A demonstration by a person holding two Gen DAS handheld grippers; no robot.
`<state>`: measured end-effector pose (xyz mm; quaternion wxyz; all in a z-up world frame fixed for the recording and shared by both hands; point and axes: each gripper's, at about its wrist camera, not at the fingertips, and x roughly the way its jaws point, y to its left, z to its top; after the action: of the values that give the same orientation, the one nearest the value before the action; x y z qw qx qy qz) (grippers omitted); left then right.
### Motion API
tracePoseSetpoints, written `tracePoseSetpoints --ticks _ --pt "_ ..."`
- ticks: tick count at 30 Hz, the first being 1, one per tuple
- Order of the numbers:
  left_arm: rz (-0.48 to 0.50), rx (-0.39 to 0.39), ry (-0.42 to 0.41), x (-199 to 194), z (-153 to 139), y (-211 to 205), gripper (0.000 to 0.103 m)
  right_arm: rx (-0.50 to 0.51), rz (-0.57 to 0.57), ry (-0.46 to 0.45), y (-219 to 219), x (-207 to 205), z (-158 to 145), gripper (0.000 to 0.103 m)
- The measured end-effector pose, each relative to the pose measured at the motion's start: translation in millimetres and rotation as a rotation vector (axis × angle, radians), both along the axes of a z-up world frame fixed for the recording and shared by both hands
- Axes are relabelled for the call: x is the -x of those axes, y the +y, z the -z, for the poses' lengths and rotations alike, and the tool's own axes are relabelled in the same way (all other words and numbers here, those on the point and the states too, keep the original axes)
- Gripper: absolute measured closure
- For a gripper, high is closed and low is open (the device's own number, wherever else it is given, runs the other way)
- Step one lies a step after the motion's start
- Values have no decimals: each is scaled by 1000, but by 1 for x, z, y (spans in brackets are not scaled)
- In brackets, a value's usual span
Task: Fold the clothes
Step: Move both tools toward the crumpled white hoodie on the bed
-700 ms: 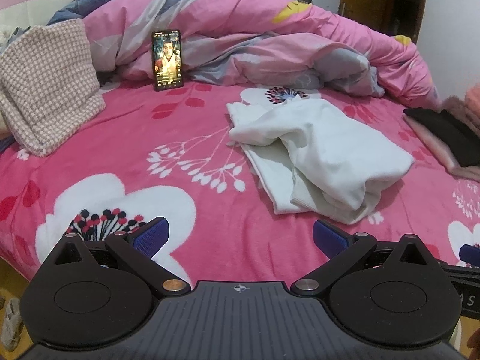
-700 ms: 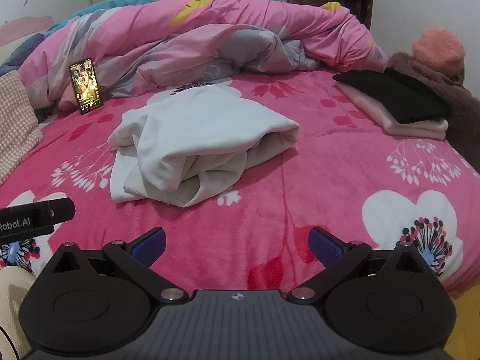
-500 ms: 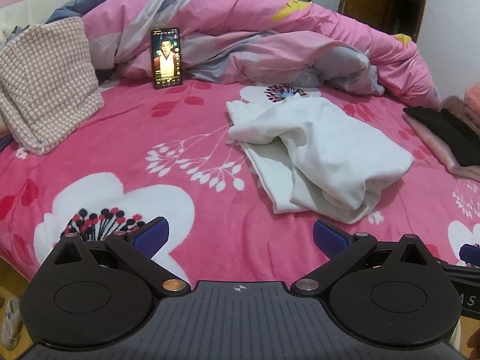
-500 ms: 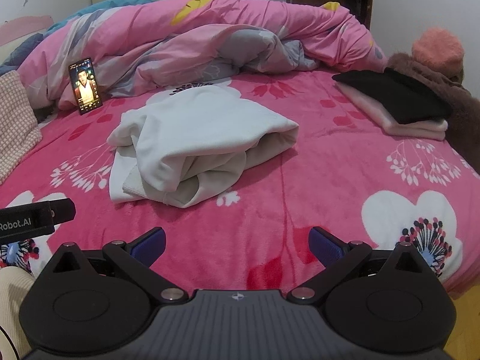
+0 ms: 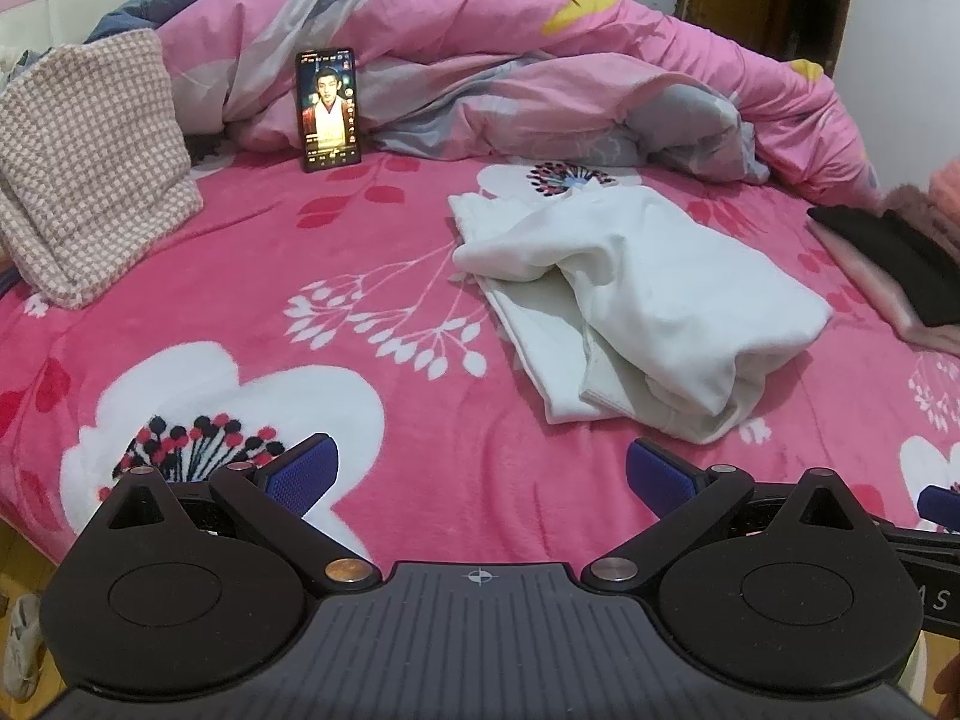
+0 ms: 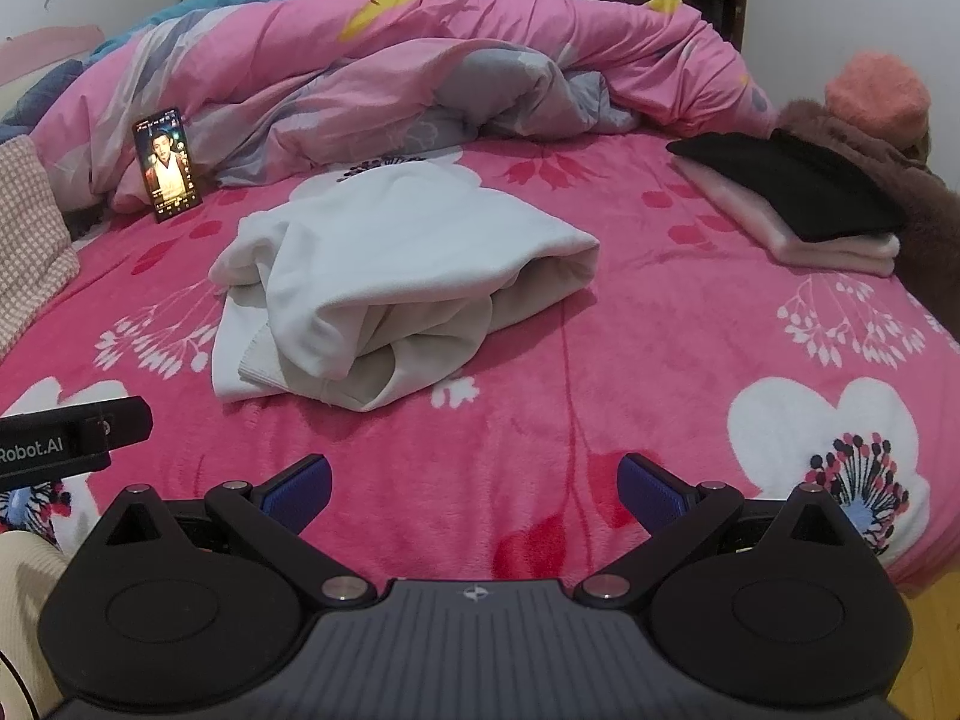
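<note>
Crumpled white garment [image 5: 636, 300] lies mid-bed [image 5: 360, 276]; left hand-held gripper [image 5: 480, 471] and right hand-held gripper [image 6: 474, 483] hover spread wide, empty, at the near edge.

Checked pillow [image 5: 90, 168] cut off left

one white garment [image 5: 648, 300], one phone [image 5: 328, 109], two folded clothes [image 6: 798, 204]

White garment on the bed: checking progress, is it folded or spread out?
Roughly folded: the white garment lies bunched in doubled layers, edges uneven, not spread flat.
</note>
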<state>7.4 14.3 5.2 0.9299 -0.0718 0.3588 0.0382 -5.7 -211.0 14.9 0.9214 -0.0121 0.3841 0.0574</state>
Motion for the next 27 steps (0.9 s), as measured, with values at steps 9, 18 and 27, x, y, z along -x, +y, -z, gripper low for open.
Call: tracePoseSetpoints --ticks 9,18,27 --pt "1 -2 0 -4 5 1 0 6 10 11 5 -4 4 0" --pt "21 17 -35 -12 7 3 0 -5 22 -3 2 -11 8 0" --pt "65 76 -98 -51 11 3 0 -23 42 -119 -15 -42 6 0"
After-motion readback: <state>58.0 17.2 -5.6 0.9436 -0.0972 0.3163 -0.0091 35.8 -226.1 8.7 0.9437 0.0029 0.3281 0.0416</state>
